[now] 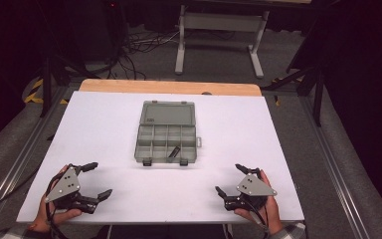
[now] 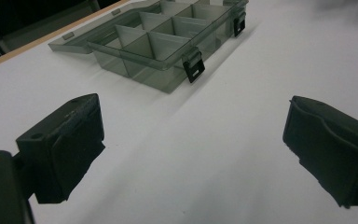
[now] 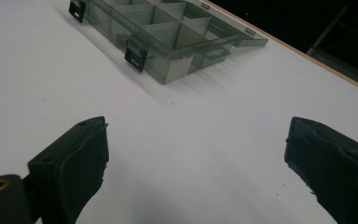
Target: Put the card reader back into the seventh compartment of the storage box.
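A grey translucent compartment box (image 1: 166, 139) lies open in the middle of the white table, its lid (image 1: 168, 112) folded back flat behind it. A small dark object (image 1: 173, 152) rests in one front compartment. Two black latches hang on the box's front edge. My left gripper (image 1: 96, 180) is open at the near left, well short of the box (image 2: 168, 42), with nothing between its fingers. At the near right my right gripper (image 1: 230, 178) is open too, and the box (image 3: 163, 32) lies ahead of it beyond bare table.
The white table top (image 1: 104, 129) has a wooden strip (image 1: 169, 87) along its far edge. Beyond it stand a grey metal frame (image 1: 219, 30) and loose cables (image 1: 129, 50) on the dark floor. Metal rails run along both table sides.
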Demonstrator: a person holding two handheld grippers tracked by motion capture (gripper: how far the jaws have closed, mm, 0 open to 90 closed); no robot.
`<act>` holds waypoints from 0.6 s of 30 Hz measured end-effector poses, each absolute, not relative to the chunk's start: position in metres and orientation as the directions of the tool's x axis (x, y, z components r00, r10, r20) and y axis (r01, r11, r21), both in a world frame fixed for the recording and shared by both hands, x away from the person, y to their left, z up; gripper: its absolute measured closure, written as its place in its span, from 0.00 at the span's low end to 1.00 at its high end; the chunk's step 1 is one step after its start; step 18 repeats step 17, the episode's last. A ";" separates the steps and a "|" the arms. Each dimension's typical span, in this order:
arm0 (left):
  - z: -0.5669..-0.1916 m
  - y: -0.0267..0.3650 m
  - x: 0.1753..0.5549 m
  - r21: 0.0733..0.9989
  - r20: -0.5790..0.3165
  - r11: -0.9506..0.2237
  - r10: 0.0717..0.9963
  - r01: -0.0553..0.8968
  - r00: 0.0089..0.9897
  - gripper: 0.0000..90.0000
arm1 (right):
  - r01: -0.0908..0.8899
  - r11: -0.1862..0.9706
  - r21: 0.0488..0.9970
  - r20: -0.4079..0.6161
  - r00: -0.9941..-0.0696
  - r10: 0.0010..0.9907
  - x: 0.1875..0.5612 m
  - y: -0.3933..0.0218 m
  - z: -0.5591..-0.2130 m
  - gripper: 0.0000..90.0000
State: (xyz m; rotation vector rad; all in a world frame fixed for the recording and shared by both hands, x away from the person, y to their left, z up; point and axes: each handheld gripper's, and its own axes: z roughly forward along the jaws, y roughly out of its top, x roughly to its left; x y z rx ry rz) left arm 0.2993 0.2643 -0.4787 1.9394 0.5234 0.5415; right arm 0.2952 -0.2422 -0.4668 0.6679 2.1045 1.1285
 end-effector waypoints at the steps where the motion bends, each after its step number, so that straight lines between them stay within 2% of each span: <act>1: -0.479 0.264 0.299 0.911 0.141 -0.394 0.576 0.122 0.805 0.07 | 0.131 0.499 0.856 -0.301 -0.659 0.689 0.295 -0.242 -0.467 0.08; 18: -0.477 0.266 0.301 0.912 0.144 -0.392 0.586 0.123 0.797 0.07 | 0.128 0.502 0.855 -0.300 -0.668 0.681 0.297 -0.239 -0.469 0.08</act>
